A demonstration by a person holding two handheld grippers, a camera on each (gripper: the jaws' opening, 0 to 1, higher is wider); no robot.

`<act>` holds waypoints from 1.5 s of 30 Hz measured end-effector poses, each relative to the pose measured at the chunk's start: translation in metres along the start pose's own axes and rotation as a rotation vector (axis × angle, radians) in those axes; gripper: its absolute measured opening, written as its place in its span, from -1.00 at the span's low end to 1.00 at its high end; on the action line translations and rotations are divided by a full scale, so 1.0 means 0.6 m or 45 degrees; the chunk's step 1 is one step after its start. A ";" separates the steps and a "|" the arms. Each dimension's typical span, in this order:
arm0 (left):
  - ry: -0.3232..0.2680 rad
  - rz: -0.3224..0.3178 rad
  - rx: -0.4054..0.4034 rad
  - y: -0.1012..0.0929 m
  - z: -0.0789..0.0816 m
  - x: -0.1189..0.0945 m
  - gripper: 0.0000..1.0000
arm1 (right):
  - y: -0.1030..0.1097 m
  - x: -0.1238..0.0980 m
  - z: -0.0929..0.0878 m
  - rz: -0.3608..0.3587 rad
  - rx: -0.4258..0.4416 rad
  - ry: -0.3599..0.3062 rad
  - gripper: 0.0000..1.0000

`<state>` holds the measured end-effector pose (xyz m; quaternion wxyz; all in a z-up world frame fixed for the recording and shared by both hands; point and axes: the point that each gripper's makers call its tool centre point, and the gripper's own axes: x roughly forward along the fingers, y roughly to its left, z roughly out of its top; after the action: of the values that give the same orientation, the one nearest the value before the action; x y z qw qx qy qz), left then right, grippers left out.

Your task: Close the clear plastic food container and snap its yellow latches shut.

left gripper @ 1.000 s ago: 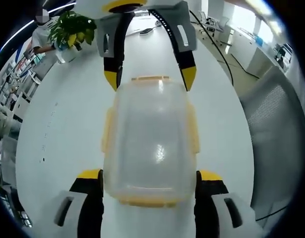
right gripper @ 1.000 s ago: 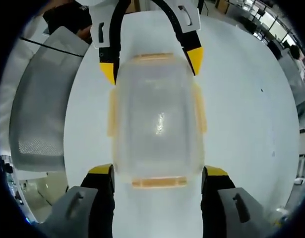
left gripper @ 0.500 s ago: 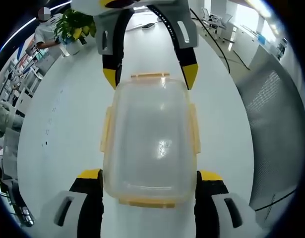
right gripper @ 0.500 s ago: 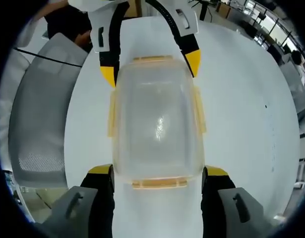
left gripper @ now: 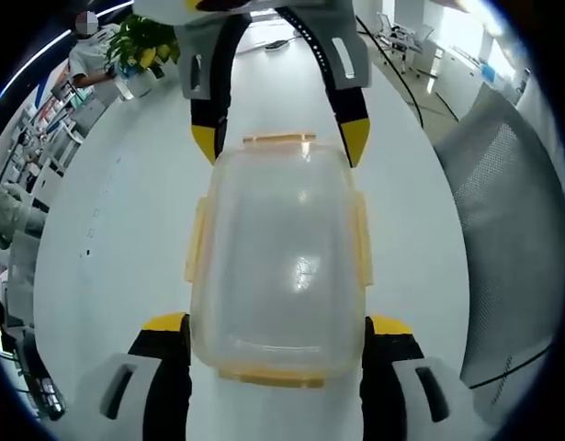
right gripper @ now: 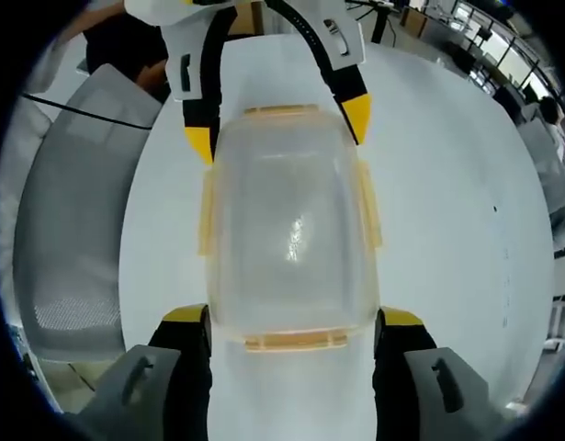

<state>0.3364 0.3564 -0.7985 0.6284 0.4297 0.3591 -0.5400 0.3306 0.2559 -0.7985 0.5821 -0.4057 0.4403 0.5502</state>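
A clear plastic container (left gripper: 277, 257) with its lid on lies on the white table (left gripper: 107, 230). Yellow latches sit on its long sides (left gripper: 196, 241) and on both ends (left gripper: 271, 375); they look folded against the body, but I cannot tell whether they are snapped. My left gripper (left gripper: 277, 323) is open, one jaw at each near corner. My right gripper (left gripper: 278, 144) faces it from the far end, also open across the corners. The right gripper view shows the same container (right gripper: 289, 239) between my right gripper (right gripper: 293, 319) and my left gripper (right gripper: 277, 129).
A grey mesh chair (left gripper: 512, 230) stands beside the table, also in the right gripper view (right gripper: 66, 230). A potted plant (left gripper: 140, 46) sits at the far table edge next to a person (left gripper: 84, 55). A black cable (left gripper: 401, 83) runs across the table.
Both views have shifted a little with the hands. The container and the two grippers keep the same places relative to each other.
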 end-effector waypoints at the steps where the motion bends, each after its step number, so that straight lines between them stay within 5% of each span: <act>1: 0.001 -0.002 0.001 0.000 0.000 0.000 0.44 | 0.000 0.000 0.000 0.000 0.000 0.001 0.37; 13: 0.002 -0.018 0.027 0.018 -0.006 0.001 0.44 | -0.016 0.002 0.007 0.006 0.018 -0.021 0.38; 25: 0.023 -0.021 0.046 0.070 -0.009 0.009 0.44 | -0.066 0.004 0.014 -0.002 0.035 -0.083 0.39; 38: 0.021 -0.028 0.034 0.122 0.000 0.020 0.45 | -0.120 0.018 0.000 -0.032 -0.029 0.014 0.47; 45: 0.004 -0.033 0.039 0.136 -0.001 0.022 0.45 | -0.134 0.020 0.002 -0.011 -0.011 0.001 0.50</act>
<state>0.4189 0.3560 -0.7986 0.6140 0.4355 0.3574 -0.5529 0.4108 0.2548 -0.8106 0.5825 -0.4104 0.4365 0.5493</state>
